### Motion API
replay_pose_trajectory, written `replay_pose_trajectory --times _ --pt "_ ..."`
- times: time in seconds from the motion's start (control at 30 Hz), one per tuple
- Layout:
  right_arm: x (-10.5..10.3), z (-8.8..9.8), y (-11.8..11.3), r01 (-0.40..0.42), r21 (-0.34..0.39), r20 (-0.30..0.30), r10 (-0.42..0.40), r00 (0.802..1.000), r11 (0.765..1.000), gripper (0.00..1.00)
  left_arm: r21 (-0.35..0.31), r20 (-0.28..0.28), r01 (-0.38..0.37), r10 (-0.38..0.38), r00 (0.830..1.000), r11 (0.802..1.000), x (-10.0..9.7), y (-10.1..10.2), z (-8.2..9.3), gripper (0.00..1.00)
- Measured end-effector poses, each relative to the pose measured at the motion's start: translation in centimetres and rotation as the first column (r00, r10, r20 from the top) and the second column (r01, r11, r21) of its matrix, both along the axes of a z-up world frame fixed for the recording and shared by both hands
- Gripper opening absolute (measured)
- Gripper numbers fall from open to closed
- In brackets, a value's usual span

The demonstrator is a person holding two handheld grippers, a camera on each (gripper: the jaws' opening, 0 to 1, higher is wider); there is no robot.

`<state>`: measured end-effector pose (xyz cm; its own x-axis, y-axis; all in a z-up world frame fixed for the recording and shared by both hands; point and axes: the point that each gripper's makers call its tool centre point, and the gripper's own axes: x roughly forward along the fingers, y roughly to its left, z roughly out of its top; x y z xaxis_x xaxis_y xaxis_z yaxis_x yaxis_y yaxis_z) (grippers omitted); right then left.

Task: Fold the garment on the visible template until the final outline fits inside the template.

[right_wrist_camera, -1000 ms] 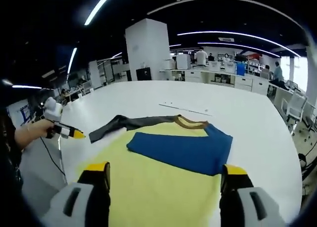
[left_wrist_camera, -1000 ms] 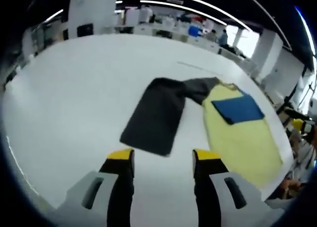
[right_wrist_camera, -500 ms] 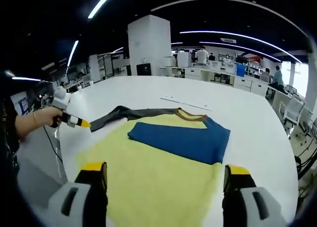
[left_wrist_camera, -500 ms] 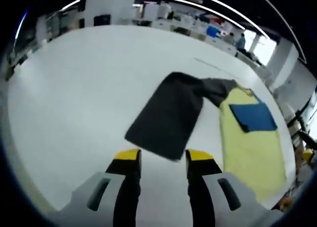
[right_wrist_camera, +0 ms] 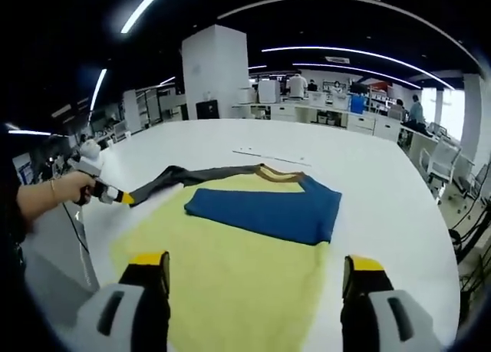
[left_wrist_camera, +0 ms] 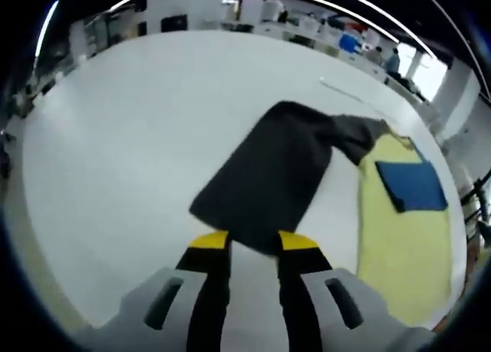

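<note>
Garment's dark sleeve (left_wrist_camera: 268, 179) end hidden between left gripper (left_wrist_camera: 254, 243) fingers.

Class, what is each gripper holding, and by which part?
Left gripper pinches the dark sleeve at its cuff end; right gripper holds nothing.

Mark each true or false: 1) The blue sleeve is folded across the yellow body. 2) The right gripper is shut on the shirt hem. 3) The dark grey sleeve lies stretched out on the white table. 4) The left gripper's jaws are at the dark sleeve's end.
1) True: blue sleeve lies over the yellow shirt body.
2) False: right gripper is open, holding nothing.
3) True: dark grey sleeve, white table.
4) True: left gripper.
</note>
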<state>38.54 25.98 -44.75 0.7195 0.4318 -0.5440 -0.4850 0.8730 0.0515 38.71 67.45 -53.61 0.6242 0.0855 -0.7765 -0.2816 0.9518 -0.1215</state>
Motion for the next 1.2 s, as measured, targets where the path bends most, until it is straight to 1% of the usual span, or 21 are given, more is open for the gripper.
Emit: replay_pose_trajectory --times 0.07,0.13,0.23,0.27,0.37,0.43,0.53,0.6,0.67,0.83,0.9,0.97,1.03,1.07,1.1,1.2 --pt "-0.1 -0.2 -0.1 0.004 -0.009 -0.004 -0.004 1.0 1.0 0.94 0.015 -0.011 -0.012 0.012 1.0 1.0 0.0 0.1 0.0 0.18" --pt "-0.1 -0.4 -0.1 0.009 -0.006 -0.011 -0.009 1.0 1.0 0.93 0.015 -0.012 -0.024 0.024 1.0 1.0 0.1 0.0 0.0 0.16" --pt "-0.2 -0.4 0.0 0.011 -0.001 -0.012 -0.011 1.0 1.0 0.92 0.005 0.006 -0.041 0.041 0.999 0.999 0.4 0.0 0.0 0.07" --pt "-0.2 -0.4 0.0 0.01 -0.004 -0.014 -0.01 1.0 1.0 0.92 -0.004 0.023 -0.044 0.045 0.999 0.999 0.6 -0.3 0.1 0.05" --pt "-0.3 -0.6 -0.1 0.011 -0.02 -0.021 -0.012 1.0 1.0 0.91 -0.015 0.029 -0.062 0.063 0.998 0.998 0.6 -0.2 0.1 0.02" --pt "-0.3 -0.7 -0.1 0.015 -0.021 -0.024 -0.015 1.0 1.0 0.91 -0.012 0.025 -0.044 0.045 0.999 0.999 0.7 -0.2 0.1 0.01" --pt "-0.3 -0.7 -0.1 0.022 -0.01 -0.025 -0.022 0.999 1.0 0.9 -0.028 0.045 -0.028 0.029 0.999 0.999 0.7 -0.1 0.1 0.0" --pt "-0.3 -0.6 -0.1 0.023 -0.009 -0.024 -0.023 0.999 1.0 0.9 -0.041 0.058 -0.032 0.034 0.998 0.999 0.5 0.2 0.2 0.0" --pt "-0.4 -0.4 0.0 0.021 -0.01 -0.021 -0.021 1.0 1.0 0.9 -0.036 0.068 -0.031 0.033 0.997 0.999 0.4 0.6 0.4 0.0" --pt "-0.8 0.1 0.2 0.0 -0.018 -0.015 0.0 1.0 1.0 0.92 -0.01 0.093 -0.005 0.006 0.996 1.0 0.3 2.1 1.6 0.0" --pt "-1.0 0.2 0.3 -0.012 -0.02 -0.015 0.012 1.0 1.0 0.94 0.025 0.099 0.03 -0.032 0.995 0.999 0.3 2.7 2.4 0.0" --pt "-1.2 0.4 0.7 -0.028 0.003 -0.02 0.028 0.999 1.0 0.96 0.03 0.107 0.046 -0.049 0.993 0.998 0.3 3.3 3.0 0.0" --pt "-1.4 0.5 1.0 -0.035 0.029 -0.031 0.036 0.999 0.999 0.97 0.035 0.115 0.071 -0.074 0.991 0.997 0.5 3.6 3.3 0.0" --pt "-1.5 0.6 1.0 -0.038 0.035 -0.032 0.039 0.999 0.999 0.97 0.041 0.109 0.085 -0.089 0.99 0.996 0.5 4.0 3.3 0.0" --pt "-1.5 0.6 1.1 -0.039 0.036 -0.032 0.04 0.999 0.999 0.97 0.054 0.1 0.094 -0.099 0.99 0.994 0.5 4.5 3.3 0.0" --pt "-1.7 0.7 1.0 -0.044 0.022 -0.032 0.045 0.998 0.999 0.98 0.076 0.106 0.117 -0.125 0.986 0.99 0.6 5.3 3.6 0.0"
